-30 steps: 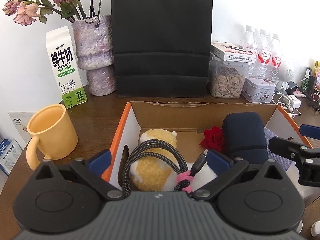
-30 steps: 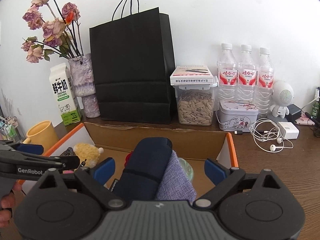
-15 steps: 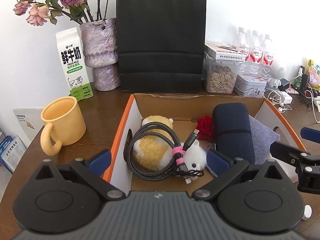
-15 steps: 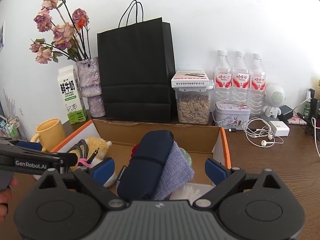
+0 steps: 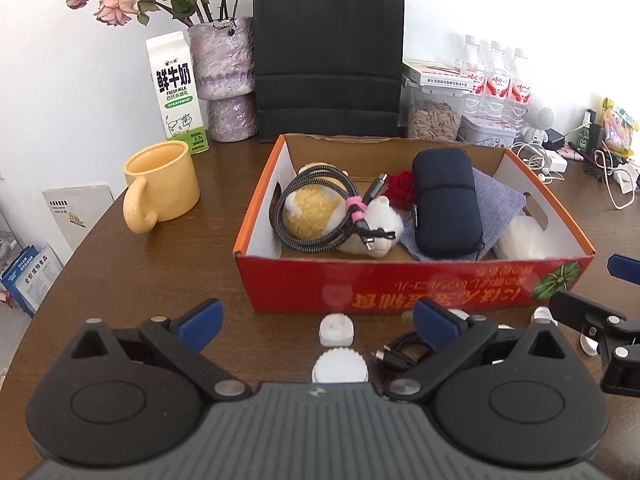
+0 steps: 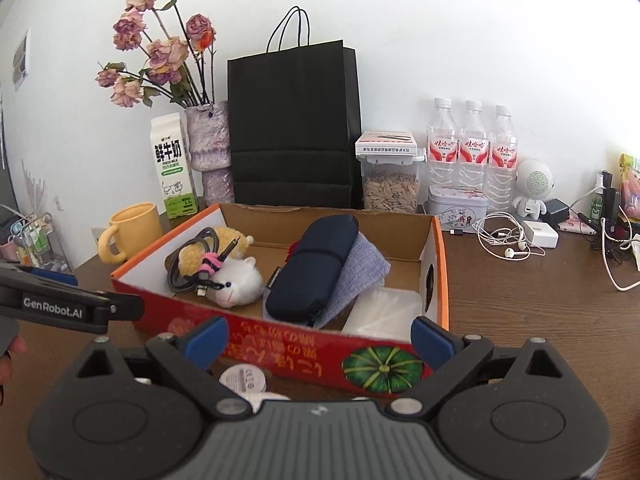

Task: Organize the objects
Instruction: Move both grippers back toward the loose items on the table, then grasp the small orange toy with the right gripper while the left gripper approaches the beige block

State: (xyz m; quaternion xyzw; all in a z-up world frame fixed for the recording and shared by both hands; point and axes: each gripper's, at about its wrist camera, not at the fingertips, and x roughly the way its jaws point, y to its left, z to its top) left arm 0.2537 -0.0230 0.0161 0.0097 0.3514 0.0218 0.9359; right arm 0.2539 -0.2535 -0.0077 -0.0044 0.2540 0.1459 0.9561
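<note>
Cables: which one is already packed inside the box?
The braided cable with the pink tie, coiled on the plush toy. The thin black cable lies outside on the table.

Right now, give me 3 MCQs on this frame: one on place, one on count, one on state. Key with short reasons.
1. Where does the braided cable lie?
A. in the mug
B. on the plush toy in the box
C. on the table

2. How many water bottles stand at the wall?
A. two
B. three
C. five

3. How do the left gripper jaws stand?
A. open, empty
B. shut on a cap
C. shut on the cable

Key: B, the coil rests on the toy; B, three caps show; A, wide gap, nothing held.
</note>
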